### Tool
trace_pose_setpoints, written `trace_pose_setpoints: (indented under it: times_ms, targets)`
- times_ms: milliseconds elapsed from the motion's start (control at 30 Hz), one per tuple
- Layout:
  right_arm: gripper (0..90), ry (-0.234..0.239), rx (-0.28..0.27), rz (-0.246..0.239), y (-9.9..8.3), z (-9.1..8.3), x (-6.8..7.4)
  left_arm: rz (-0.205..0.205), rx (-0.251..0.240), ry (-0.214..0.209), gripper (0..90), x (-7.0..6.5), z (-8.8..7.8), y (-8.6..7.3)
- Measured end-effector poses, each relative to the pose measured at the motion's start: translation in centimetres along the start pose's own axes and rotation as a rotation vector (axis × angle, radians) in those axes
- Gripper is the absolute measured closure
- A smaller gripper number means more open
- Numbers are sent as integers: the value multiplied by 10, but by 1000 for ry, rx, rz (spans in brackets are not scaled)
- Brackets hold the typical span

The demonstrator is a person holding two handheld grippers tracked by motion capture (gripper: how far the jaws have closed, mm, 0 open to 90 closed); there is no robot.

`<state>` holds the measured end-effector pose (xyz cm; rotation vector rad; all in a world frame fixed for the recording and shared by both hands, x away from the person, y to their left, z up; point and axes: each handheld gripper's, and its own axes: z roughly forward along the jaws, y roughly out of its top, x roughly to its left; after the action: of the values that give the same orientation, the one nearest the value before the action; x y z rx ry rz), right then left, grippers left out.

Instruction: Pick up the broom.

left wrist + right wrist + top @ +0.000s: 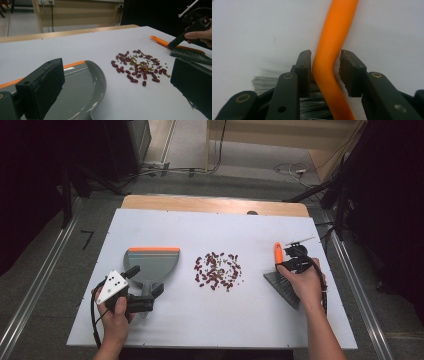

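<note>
**Brush grip looks thin; dustpan not yet held**

High view: my right claw (290, 261) sits on the brush (280, 280), whose orange handle points away from me and whose bristles lie under my hand at the right of the tabletop (210, 330). My left claw (145, 292) stands spread at the dustpan (150, 265) handle, near the left edge. The beans (218, 271) lie heaped between the two tools. My hand hides the bristles and the contact itself.

Left gripper view: my jaws stand wide apart with nothing pressed between them, the dustpan (80, 92) below. If I sweep now, the loose pan may slide away and beans (140, 68) scatter past it. The pan's handle is cut off at the bottom.

Right gripper view: the brush (332, 57) handle runs between my jaws at its bend. One pad touches; the other shows a sliver of gap, so I judge the pinch barely made. Lifting now, the handle may swivel or slip out.
</note>
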<state>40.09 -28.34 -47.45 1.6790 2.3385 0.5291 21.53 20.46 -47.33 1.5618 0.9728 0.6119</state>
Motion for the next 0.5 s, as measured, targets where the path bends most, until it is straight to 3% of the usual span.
trace_pose_setpoints:
  times_ms: [133,367,500]
  targets:
    - [640,-27,-7,-11,-1,1,3,0,1,1,0,0,0,0]
    - [678,-18,-33,18,-5,1,1,-12,-1,7,0,1,-1,0]
    - [679,-15,-58,19,-8,1,0,6,4,2,0,-1,1,1]
